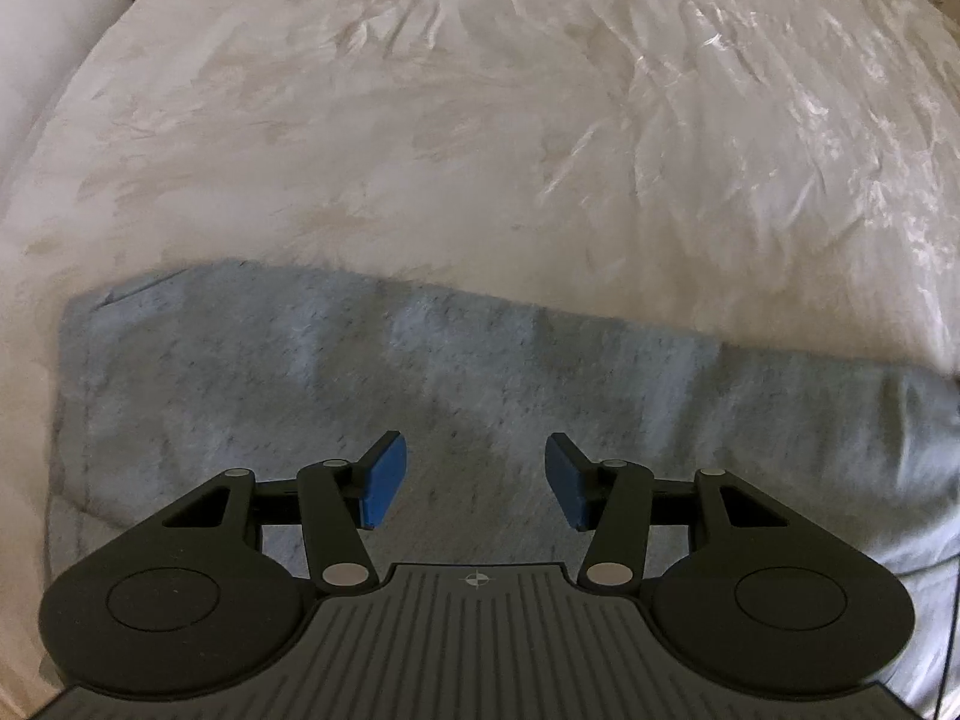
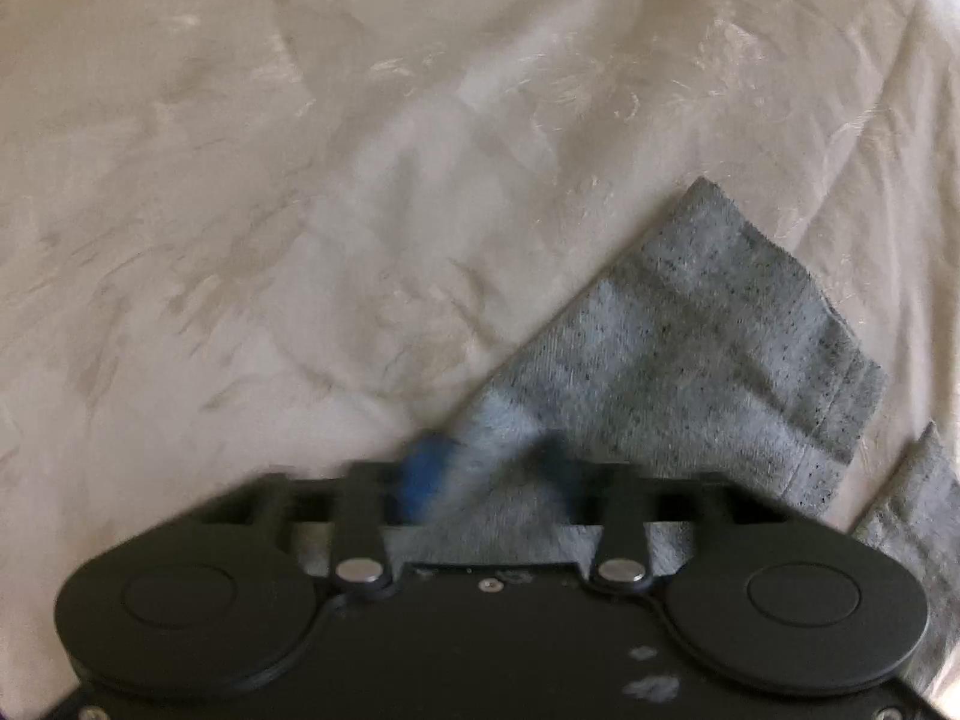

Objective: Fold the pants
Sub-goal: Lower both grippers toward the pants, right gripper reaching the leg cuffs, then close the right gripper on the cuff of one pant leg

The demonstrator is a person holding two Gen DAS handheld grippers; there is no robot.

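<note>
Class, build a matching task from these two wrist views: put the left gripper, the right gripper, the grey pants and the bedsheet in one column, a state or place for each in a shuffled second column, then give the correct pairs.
Column 1
1. left gripper
2. right gripper
3. grey pants
4. bedsheet

Column 2
A. white, wrinkled, under everything
B. fingers apart, hovering over cloth
C. has pant-leg fabric between its fingers
D. spread across the bed

Pairs: 1-B, 2-C, 3-D, 4-A
</note>
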